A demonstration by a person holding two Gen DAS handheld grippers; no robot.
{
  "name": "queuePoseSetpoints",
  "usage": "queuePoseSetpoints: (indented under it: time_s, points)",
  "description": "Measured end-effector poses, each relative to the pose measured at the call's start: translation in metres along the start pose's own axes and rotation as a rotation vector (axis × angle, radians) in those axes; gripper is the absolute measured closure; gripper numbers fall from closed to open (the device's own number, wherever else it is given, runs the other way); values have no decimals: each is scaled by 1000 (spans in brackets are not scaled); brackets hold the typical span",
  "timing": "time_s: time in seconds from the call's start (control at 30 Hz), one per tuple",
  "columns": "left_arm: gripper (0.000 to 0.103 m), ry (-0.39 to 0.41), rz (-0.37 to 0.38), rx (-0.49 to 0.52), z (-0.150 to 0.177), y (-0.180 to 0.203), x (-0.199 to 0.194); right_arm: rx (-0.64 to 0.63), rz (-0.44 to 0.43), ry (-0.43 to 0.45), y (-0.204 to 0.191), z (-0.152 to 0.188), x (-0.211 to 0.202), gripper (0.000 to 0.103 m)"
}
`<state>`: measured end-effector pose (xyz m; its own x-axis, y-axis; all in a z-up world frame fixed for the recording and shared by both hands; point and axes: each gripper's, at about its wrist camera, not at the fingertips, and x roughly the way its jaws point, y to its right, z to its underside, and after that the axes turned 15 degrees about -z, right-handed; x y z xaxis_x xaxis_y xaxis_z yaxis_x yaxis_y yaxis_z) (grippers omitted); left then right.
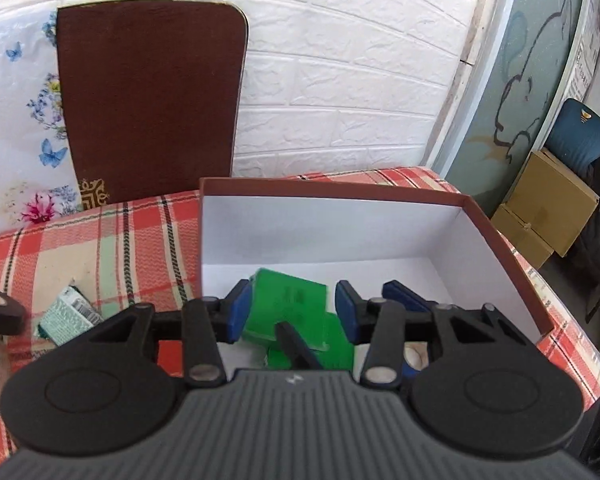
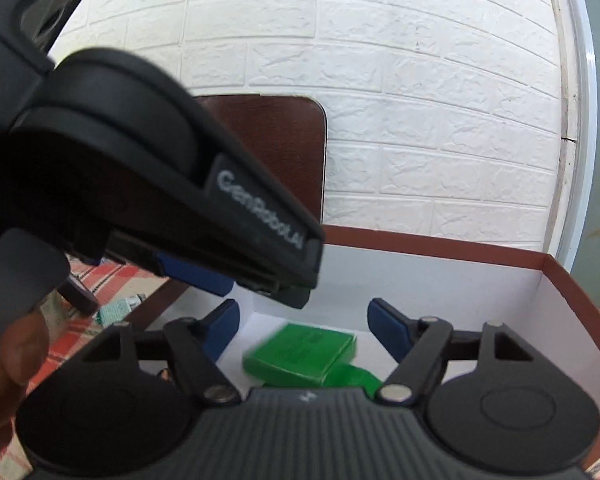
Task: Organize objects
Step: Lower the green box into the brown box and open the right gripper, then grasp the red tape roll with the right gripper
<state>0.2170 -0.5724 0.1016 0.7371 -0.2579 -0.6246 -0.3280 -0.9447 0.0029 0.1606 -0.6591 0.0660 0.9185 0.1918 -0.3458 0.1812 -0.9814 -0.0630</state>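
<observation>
A brown-rimmed box with a white inside stands on the plaid cloth. A green flat pack lies on its floor, partly over a second green pack. My left gripper hovers over the box's near side with its blue pads apart, and nothing is pressed between them. In the right wrist view the same box holds the green pack, which looks blurred. My right gripper stands open above it. The left gripper's body crosses overhead at the upper left.
Left of the box lie a black tape roll, a small teal packet and a red item. A brown board leans on the white brick wall. Cardboard boxes stand beyond the table's right edge. A hand shows at left.
</observation>
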Motion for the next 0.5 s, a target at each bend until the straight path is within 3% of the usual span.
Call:
queuePoseSetpoints:
  time_s: [0.27, 0.5]
  points:
    - [55, 114, -62, 3, 21, -26, -55, 38, -10, 86, -16, 10, -41, 30]
    - [55, 75, -220, -59, 65, -91, -76, 34, -92, 122, -62, 24, -71, 30]
